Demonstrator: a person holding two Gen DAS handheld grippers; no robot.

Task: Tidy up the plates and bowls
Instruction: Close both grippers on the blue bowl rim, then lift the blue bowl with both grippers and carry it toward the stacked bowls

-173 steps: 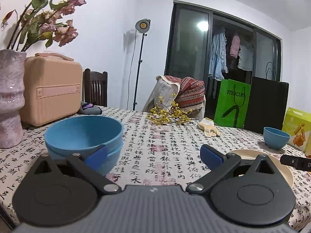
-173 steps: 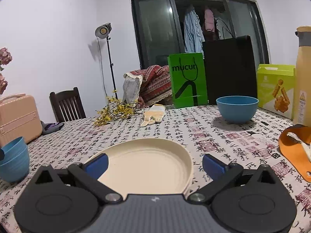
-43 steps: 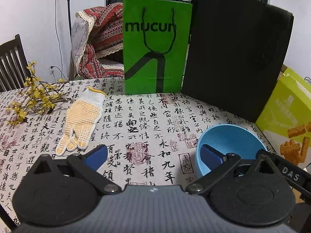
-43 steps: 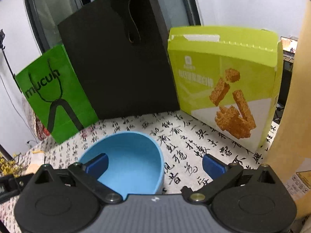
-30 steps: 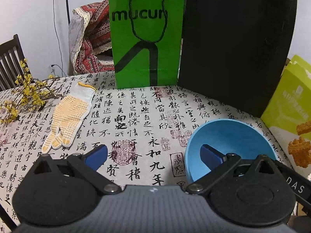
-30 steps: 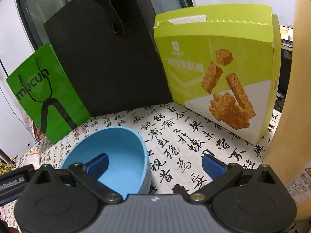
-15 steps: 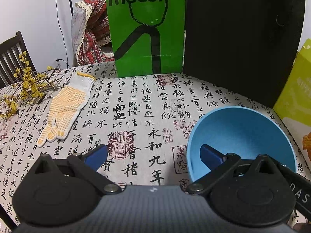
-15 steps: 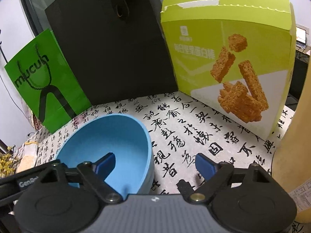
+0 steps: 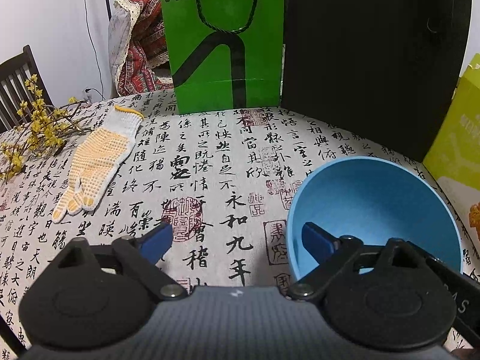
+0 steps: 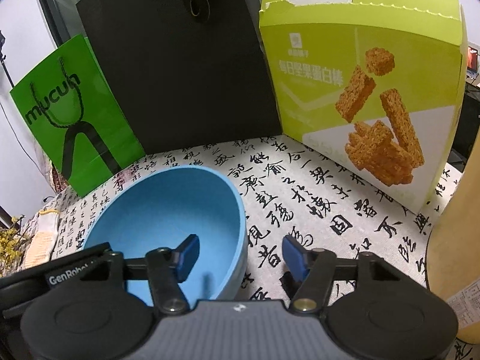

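A single blue bowl (image 9: 375, 204) (image 10: 168, 204) stands upright on the calligraphy-print tablecloth, in front of the black bag. My left gripper (image 9: 237, 235) is open and straddles the bowl's left rim, with its right finger inside the bowl and its left finger over the cloth. My right gripper (image 10: 240, 253) straddles the opposite rim. Its left finger is inside the bowl and its right finger outside. Its jaws are partly narrowed, with gaps still showing on both sides of the wall. No plates are in view.
A green paper bag (image 9: 222, 45) and a black bag (image 9: 372, 60) stand close behind the bowl. A lime snack box (image 10: 360, 90) stands to its right, beside a tall tan bottle (image 10: 456, 225). A work glove (image 9: 99, 159) and yellow flower sprigs (image 9: 36, 132) lie at the left.
Both grippers have closed in on the blue bowl from opposite sides. The right gripper's jaws have narrowed around the rim; the left gripper's have stayed wide.
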